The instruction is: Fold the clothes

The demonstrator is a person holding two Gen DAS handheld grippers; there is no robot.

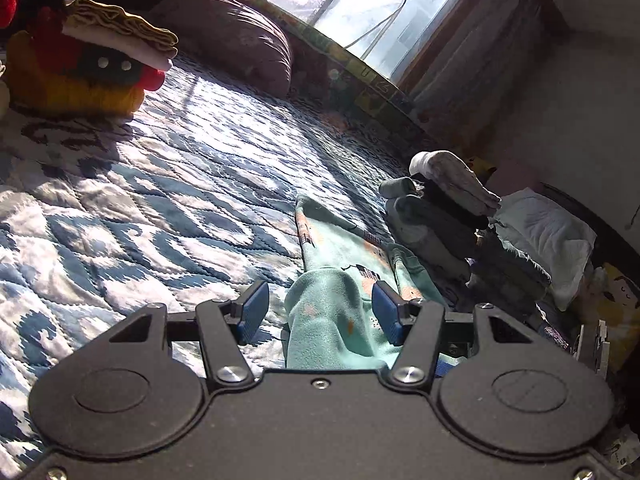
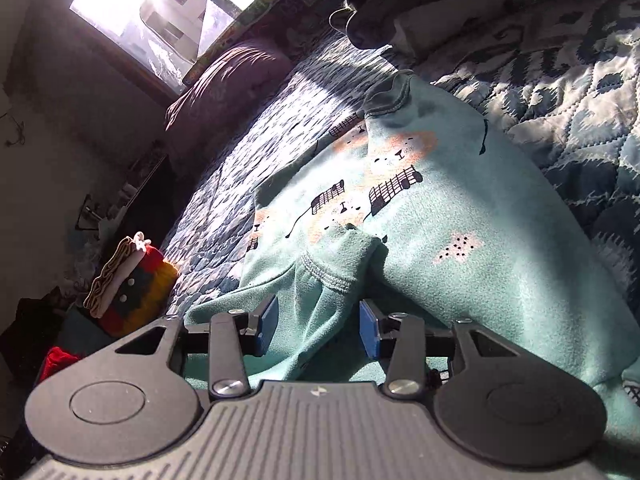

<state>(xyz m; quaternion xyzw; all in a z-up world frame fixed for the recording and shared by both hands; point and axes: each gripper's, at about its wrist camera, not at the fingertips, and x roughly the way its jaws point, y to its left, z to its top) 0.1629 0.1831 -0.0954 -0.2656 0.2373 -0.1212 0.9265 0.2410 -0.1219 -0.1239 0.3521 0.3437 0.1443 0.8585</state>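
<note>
We've got both grippers spread wide over the mint fleece top [image 2: 460,216] on the quilted bed [image 1: 160,184]. Left gripper [image 1: 320,312] and right gripper [image 2: 318,328] have fabric bunched between the pads, not pinched.

Sunlit window [image 1: 360,4] behind a blue-and-white quilted bed [image 1: 160,184], purple pillow [image 1: 240,32] alongside.

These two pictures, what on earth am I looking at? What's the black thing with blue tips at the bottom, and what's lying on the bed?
Each picture comes from a camera mounted on a hand-held gripper, looking forward along its two blue-padded fingers. One view is from the left gripper, the other from the right gripper. Both stand open, with folds of a mint green sweatshirt bunched between the pads, not clamped. The sweatshirt lies on a blue and white quilt. A stack of folded clothes sits further off, a grey pile beside the sweatshirt, and a purple pillow near the window.
</note>
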